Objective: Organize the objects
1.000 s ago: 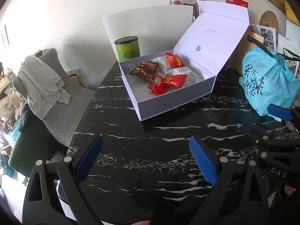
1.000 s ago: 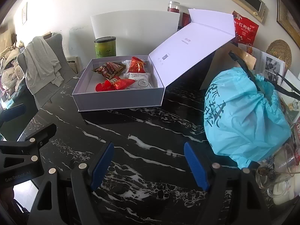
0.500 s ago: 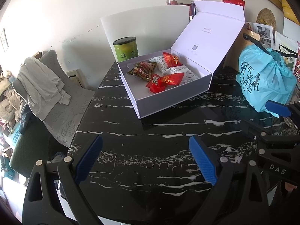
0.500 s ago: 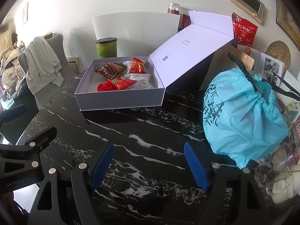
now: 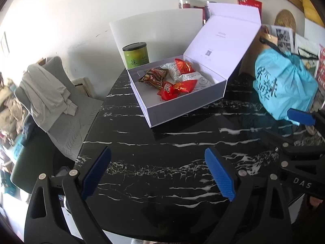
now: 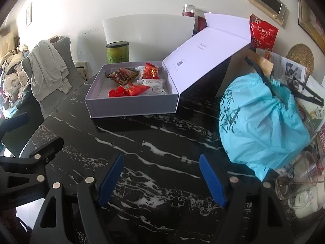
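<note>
Left wrist view first: the left claw (image 5: 158, 172) hangs over bare black marble, jaws spread wide, nothing between them. Ahead on the desk (image 5: 162, 152) sits the white gift box (image 5: 182, 109), lid (image 5: 221, 38) propped open. Inside lie a brown snack packet (image 5: 153, 77), red snack packets (image 5: 176, 89) and white wrapped cakes (image 5: 193, 77), all bunched toward the lid side, leaving the near-left floor of the box bare. A green tea tin (image 5: 136, 56) stands just behind the box. At the right edge the right claw's blue pad pokes in below a turquoise bag (image 5: 282, 85).

Over to the right wrist view: the right claw (image 6: 161, 178) is likewise wide and empty above the desk, box well ahead, the turquoise bag (image 6: 260, 122) bulging close on its right, a glass jug (image 6: 296, 174) beyond that.

My read: the packets look settled, so closing the lid may be next. For that, come in high over the front wall, catch the lid's free edge with one claw, and steady the base with the other so the light box doesn't skate on the glossy marble.

Against a second ago: almost nothing differs. Both claws are equally wide, and the box contents lie the same; the left view has only drifted slightly.
</note>
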`<state>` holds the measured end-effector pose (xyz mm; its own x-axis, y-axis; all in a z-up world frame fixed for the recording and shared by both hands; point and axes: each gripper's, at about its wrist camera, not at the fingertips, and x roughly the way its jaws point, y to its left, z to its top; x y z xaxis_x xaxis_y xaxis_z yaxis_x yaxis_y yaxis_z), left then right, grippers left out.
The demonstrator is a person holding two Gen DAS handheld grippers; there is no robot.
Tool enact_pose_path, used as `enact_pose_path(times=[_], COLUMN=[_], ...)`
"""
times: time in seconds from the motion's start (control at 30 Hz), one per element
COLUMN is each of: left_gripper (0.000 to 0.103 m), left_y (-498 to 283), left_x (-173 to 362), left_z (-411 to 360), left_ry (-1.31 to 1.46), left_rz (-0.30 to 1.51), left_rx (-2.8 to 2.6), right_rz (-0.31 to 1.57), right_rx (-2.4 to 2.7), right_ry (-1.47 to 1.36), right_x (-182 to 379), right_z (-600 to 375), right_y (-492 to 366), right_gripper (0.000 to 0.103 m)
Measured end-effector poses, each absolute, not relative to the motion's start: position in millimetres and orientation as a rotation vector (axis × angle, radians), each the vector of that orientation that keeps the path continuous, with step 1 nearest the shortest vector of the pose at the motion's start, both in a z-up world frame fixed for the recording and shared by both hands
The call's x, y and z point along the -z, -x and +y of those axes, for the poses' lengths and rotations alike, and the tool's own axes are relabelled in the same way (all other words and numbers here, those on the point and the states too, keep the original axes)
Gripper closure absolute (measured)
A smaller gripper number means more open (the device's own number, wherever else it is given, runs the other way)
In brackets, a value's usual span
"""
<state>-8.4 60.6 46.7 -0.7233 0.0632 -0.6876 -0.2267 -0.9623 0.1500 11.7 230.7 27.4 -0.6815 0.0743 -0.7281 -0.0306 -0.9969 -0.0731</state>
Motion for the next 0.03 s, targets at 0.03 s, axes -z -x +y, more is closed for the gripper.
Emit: enact_pose_path(times=[0.03], left_gripper=[0.009], left_y=[7.8], left_x=[-44.9], left_z=[63.4], left_ry=[1.089], left_rz=[0.366], left_rx=[-2.762], right_rz=[-0.089], right_rx=[-2.823], right_ry=[1.234], right_x=[-25.0], right_z=[231.2], right_y=[-12.9], right_gripper=[0.025])
